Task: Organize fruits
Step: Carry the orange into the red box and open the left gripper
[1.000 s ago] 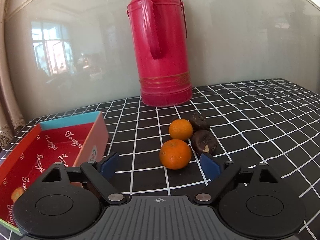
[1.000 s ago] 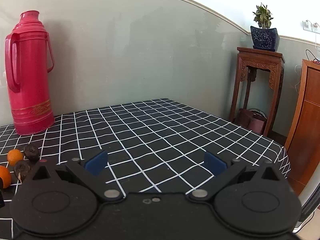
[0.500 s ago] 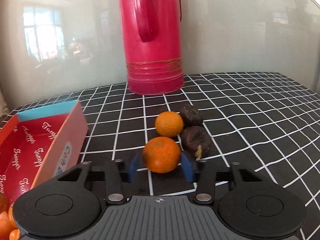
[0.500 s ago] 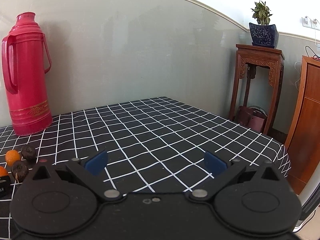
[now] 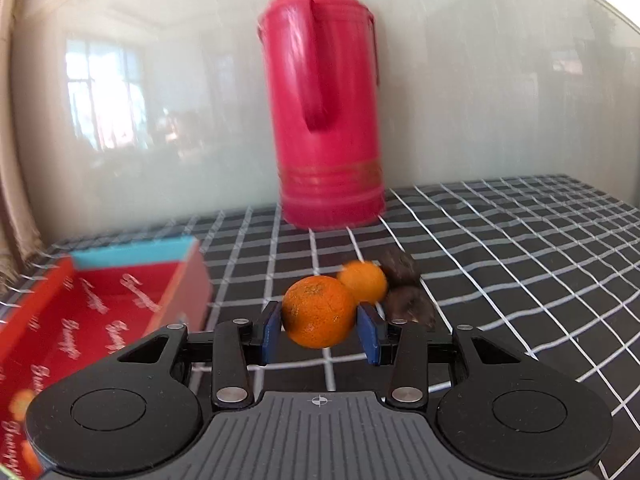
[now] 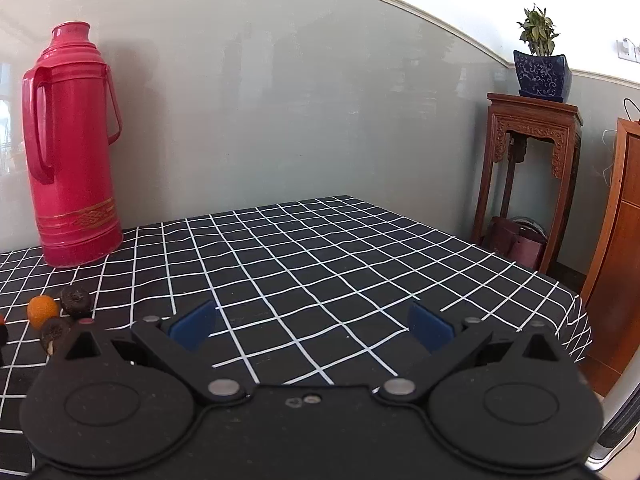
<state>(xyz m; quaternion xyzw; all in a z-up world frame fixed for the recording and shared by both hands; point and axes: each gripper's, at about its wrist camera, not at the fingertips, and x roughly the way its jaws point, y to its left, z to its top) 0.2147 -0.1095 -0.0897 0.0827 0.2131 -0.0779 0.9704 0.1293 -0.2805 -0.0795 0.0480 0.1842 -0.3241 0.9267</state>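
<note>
Left gripper [image 5: 320,330]: jaws just closed and now clamped on a tangerine [image 5: 318,312], blue pads pressing its left and right sides.
Held tangerine: gripped across its middle; looks raised a little off the counter [image 5: 520,248], though contact underneath cannot be told.
Other fruit: second tangerine [image 5: 362,282] just behind the held one, touching two dark wrinkled fruits [image 5: 404,288] on its right.
Box [image 5: 120,300]: red, open-topped, blue far edge, near the gripper's left side; orange shapes at its lower corner, blurred.
Flask [image 5: 324,120]: tall, red, upright against the wall behind the fruit.
Right gripper [image 6: 310,326]: jaws wide apart, nothing between them, over bare checked cloth, well apart from the fruit.
Risk, slipping: round, smooth peel between flat pads; likely to roll out if swung quickly toward the box.
Risk, squeezing: soft fruit, likely bruised or split by a tighter clamp.
Risk, knocking: neighbouring fruit close behind, easily nudged rolling.
Risk, box wall: near side could catch the fruit on a low carry.
</note>
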